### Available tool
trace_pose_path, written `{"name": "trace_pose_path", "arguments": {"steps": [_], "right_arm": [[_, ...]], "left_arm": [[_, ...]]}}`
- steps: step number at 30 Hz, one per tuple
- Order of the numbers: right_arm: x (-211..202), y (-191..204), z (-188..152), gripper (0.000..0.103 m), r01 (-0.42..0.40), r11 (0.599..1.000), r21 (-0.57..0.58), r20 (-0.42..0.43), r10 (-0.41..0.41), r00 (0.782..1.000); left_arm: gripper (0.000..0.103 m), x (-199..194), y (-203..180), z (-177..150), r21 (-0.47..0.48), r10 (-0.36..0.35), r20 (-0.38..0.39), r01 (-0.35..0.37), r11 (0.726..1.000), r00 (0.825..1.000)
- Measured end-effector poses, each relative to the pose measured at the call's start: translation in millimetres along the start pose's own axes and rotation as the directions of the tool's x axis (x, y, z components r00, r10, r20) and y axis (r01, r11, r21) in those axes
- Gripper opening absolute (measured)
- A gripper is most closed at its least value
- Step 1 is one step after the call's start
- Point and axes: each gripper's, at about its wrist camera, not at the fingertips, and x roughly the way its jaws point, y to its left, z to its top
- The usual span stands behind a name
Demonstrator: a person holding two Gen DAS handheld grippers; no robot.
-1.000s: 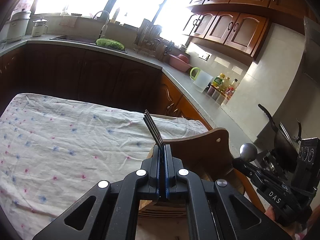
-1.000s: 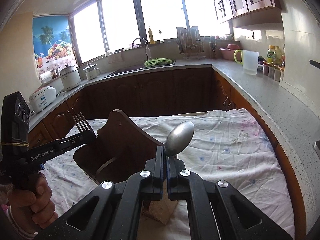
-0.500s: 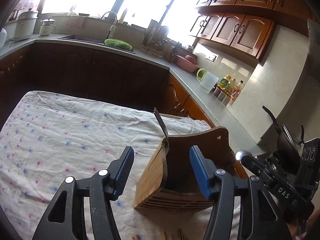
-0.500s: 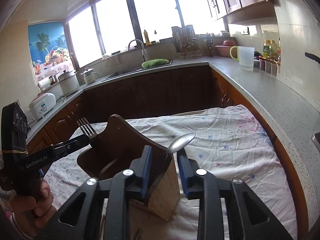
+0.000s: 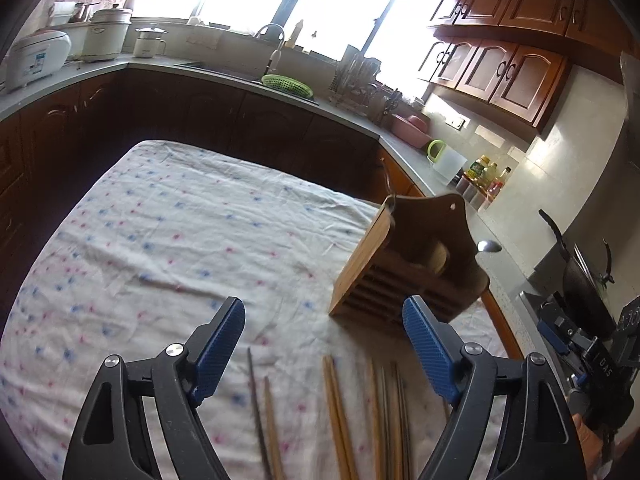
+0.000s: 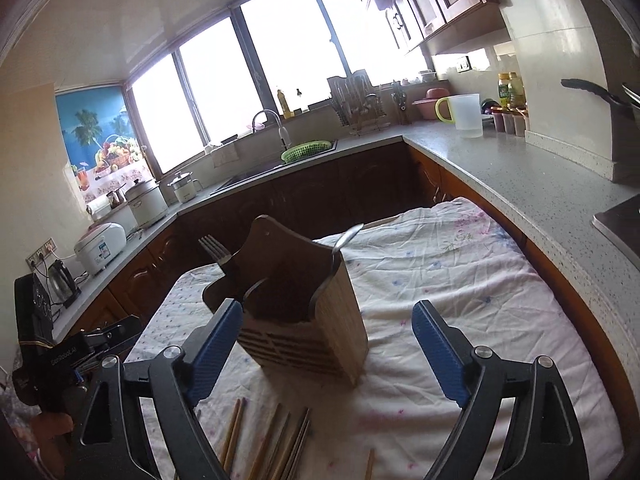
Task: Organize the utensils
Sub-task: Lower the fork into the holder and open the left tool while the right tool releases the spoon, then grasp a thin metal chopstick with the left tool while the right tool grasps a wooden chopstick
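Both tongs, the left gripper [image 5: 324, 344] and right gripper [image 6: 327, 346], now gape empty, pulled back from the slatted wooden utensil holder [image 6: 304, 316]. A steel fork [image 6: 214, 249] and steel spoon [image 6: 347, 238], clamped a second ago, stand in it. Wooden chopsticks [image 5: 338, 412] lie nearer on the flowered white tablecloth [image 5: 168, 232]. Beyond, grey countertop [image 6: 532, 176]. "DAS" marks the right tool.
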Motion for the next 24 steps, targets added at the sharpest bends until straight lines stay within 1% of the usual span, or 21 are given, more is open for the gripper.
{"name": "trace_pose_path", "arguments": {"steps": [5,10,16,21,24], "right_arm": [[-26.0,-5.2,-33.1,0.088,0.010,0.998,0.054,-0.020,-0.009,1.000],[-44.1,-8.2,-61.3,0.088,0.028,0.997,0.065,-0.044,-0.025,0.999],[-53.9,-11.1,-91.1,0.088,0.057,0.996,0.063,-0.090,-0.051,0.995],[-53.9,-14.2,-102.6,0.088,0.075,0.995,0.071,-0.120,-0.066,0.991],[-50.5,-13.2,-103.1,0.088,0.074,0.995,0.067,-0.136,-0.064,0.989]], "left_arm": [[0.081,-35.0,6.9,-28.0,-0.019,0.038,-0.020,-0.038,0.999,0.999],[0.081,-54.0,9.2,-49.5,-0.003,0.072,-0.043,-0.073,0.997,0.996],[0.081,-54.8,16.9,-63.7,0.005,0.099,-0.078,-0.099,0.995,0.992],[0.081,-56.6,20.1,-64.5,0.004,0.125,-0.095,-0.125,0.992,0.988],[0.080,-54.3,20.7,-62.6,0.007,0.141,-0.111,-0.141,0.990,0.984]]}}
